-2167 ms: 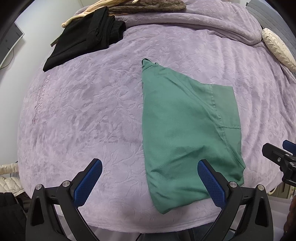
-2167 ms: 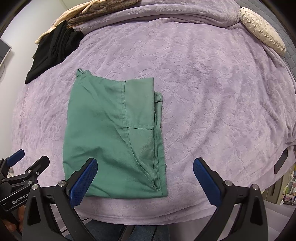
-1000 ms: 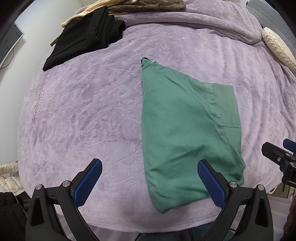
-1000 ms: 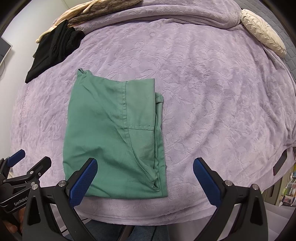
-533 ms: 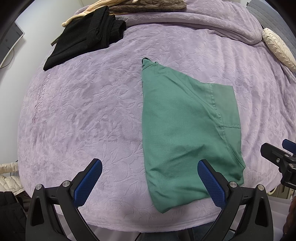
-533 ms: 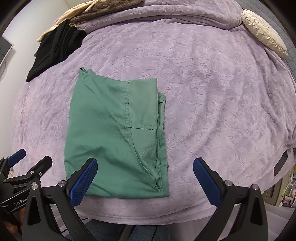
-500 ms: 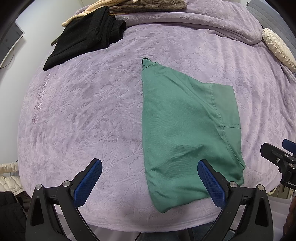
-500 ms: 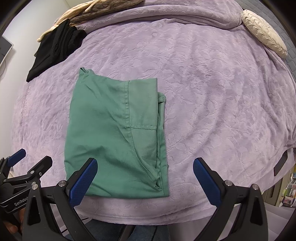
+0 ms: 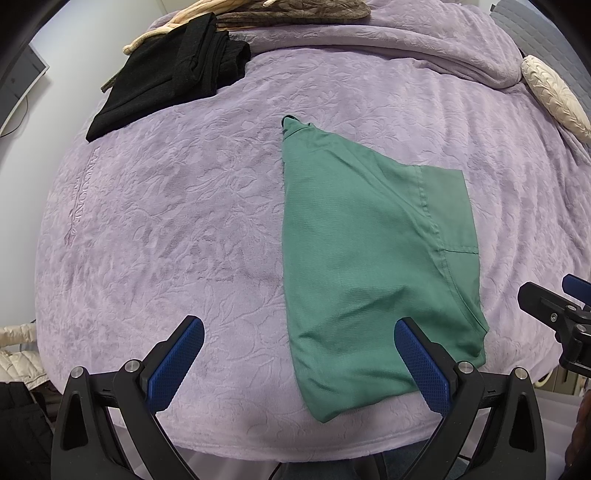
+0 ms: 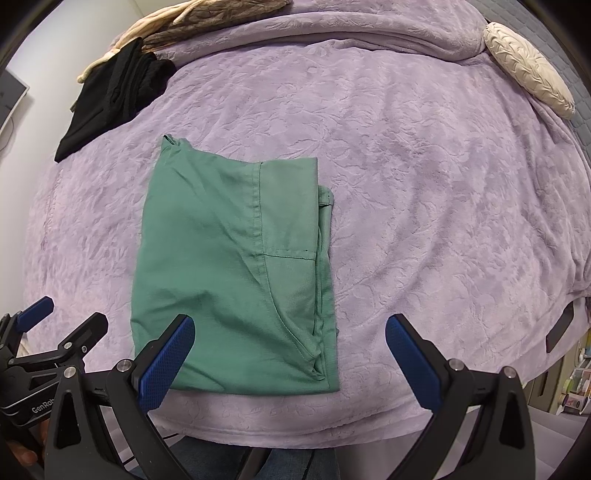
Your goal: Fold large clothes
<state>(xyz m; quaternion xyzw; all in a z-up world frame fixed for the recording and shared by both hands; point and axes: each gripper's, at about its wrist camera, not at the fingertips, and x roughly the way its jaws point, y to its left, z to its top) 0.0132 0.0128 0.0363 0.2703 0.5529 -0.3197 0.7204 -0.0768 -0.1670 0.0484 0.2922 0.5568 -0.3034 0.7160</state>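
The green garment (image 10: 232, 273) lies folded into a tidy rectangle on the purple blanket (image 10: 424, 206), close to the bed's near edge and a little toward its left side as I stand. A sleeve panel is turned in over the top along the right side, its seam running lengthwise, and a couple of lower layers peek out along that right edge. The far left corner ends in a small bunched tip, probably the collar, though I cannot be sure from this angle.

I judge the folding of this piece to be nearly or wholly done: the sides are in and it sits flat and compact. What may remain is one more fold across its length, or moving it to a stack.

My left gripper (image 9: 301, 363) hovers above the near edge with its fingers spread wide, holding nothing; the right blue pad sits over the garment's near corner without clearly touching it. My right gripper (image 10: 290, 356) is likewise spread and empty, its left pad over the garment's near left corner.

At the far left corner of the bed lies a heap of black clothing (image 10: 110, 96), with beige and brown items (image 10: 207, 14) behind it, and a cream pillow (image 10: 528, 62) at the far right corner.
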